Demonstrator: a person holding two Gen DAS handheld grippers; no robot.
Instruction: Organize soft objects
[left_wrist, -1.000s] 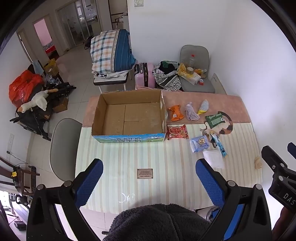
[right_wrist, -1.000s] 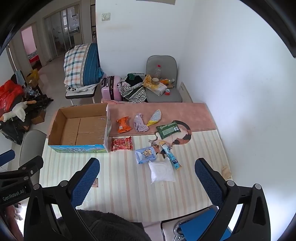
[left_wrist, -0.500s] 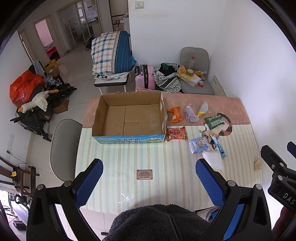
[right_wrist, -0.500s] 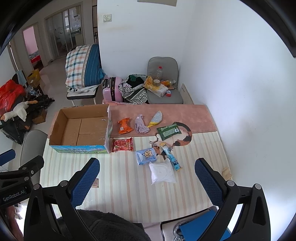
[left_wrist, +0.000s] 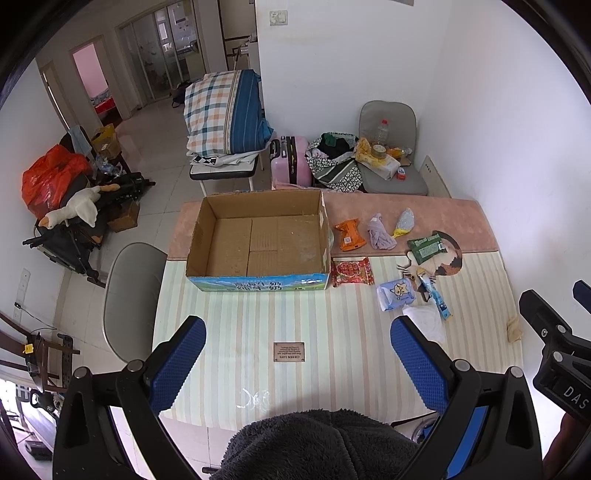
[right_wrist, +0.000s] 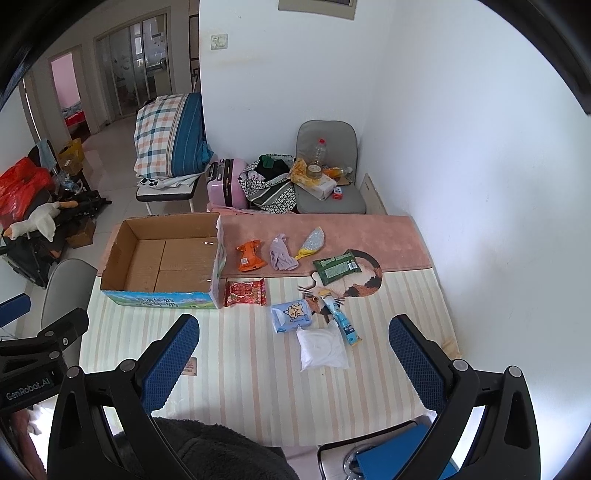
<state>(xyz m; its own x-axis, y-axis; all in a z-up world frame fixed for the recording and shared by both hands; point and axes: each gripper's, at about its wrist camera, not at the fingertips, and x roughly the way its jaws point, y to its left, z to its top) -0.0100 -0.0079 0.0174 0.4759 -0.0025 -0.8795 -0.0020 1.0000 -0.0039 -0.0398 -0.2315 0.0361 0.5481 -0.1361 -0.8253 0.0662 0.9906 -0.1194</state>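
Note:
An empty open cardboard box (left_wrist: 258, 236) (right_wrist: 162, 258) stands at the table's far left. Right of it lie soft packets: an orange pack (left_wrist: 349, 234) (right_wrist: 250, 255), a lilac cloth (left_wrist: 380, 232) (right_wrist: 281, 254), a silver-yellow pouch (left_wrist: 403, 221) (right_wrist: 312, 242), a green pack (left_wrist: 426, 247) (right_wrist: 336, 267), a red packet (left_wrist: 351, 271) (right_wrist: 244, 292), a light blue tissue pack (left_wrist: 393, 293) (right_wrist: 291, 315), a blue tube (right_wrist: 341, 323) and a white bag (left_wrist: 424, 321) (right_wrist: 322, 349). My left gripper (left_wrist: 295, 365) and right gripper (right_wrist: 293, 365) are open, empty, high above the near table edge.
The table carries a striped mat (left_wrist: 332, 350) and a pink mat (right_wrist: 351, 229) with a cat figure. A grey chair (left_wrist: 129, 295) stands at the left, another with clutter (right_wrist: 328, 184) behind. A white wall runs along the right. A small plaque (left_wrist: 289, 351) lies on the mat.
Both views have pulled back and up slightly, so the table looks a little smaller. Nothing on the table has moved and both grippers stay open.

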